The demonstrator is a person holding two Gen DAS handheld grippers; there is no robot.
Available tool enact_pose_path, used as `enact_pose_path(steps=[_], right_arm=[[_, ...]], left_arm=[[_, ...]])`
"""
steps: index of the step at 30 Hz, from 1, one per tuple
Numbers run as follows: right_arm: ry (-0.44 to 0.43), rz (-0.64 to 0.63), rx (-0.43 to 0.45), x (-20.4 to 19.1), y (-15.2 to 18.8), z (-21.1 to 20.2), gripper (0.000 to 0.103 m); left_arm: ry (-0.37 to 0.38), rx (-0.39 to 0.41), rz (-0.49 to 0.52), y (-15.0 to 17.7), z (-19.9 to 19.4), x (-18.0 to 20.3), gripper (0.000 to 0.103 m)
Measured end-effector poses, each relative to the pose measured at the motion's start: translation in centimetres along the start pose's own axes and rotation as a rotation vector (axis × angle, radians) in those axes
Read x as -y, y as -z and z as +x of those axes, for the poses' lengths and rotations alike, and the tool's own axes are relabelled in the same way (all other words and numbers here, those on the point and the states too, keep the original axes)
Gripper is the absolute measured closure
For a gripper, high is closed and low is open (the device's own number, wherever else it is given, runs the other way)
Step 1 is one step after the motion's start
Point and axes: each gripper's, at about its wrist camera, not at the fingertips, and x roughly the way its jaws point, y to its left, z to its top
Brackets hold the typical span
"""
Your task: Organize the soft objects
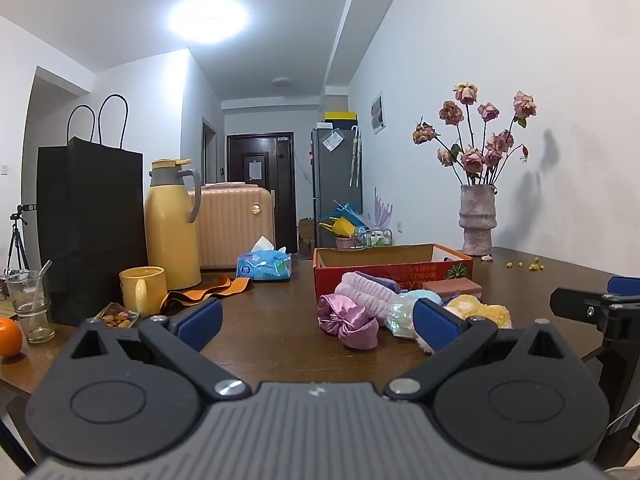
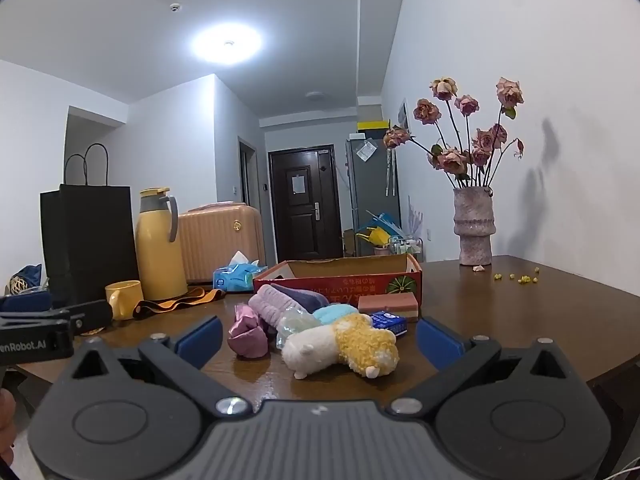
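Note:
A pile of soft things lies on the brown table in front of a red cardboard box [image 2: 340, 278]: a white and yellow plush toy [image 2: 344, 346], a pink satin scrunchie [image 2: 248, 334], a lilac fluffy headband [image 2: 272, 304], a light blue fluffy piece [image 2: 334, 314] and an iridescent piece [image 2: 294, 326]. My right gripper [image 2: 318, 340] is open, with the plush toy just ahead between its fingers. My left gripper [image 1: 316, 324] is open, with the scrunchie [image 1: 348, 322] and headband [image 1: 366, 294] ahead of it. The box [image 1: 392, 266] looks empty from here.
A pink sponge [image 2: 388, 304] and a small blue packet [image 2: 388, 322] lie by the box. A vase of dried roses [image 2: 474, 226] stands at the back right. A yellow thermos [image 1: 172, 224], yellow mug [image 1: 142, 290], black bag [image 1: 90, 224], tissue pack [image 1: 264, 266], glass [image 1: 30, 306] and orange [image 1: 9, 336] stand left.

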Motion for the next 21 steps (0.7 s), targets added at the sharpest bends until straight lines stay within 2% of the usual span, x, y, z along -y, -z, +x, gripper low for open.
enact_pose_path(steps=[21], right_arm=[[0.019,0.013,-0.005,0.23,0.35,0.03,0.0]], left_arm=[[0.005,-0.001,0.005,0.4,0.21,-0.13,0.0]])
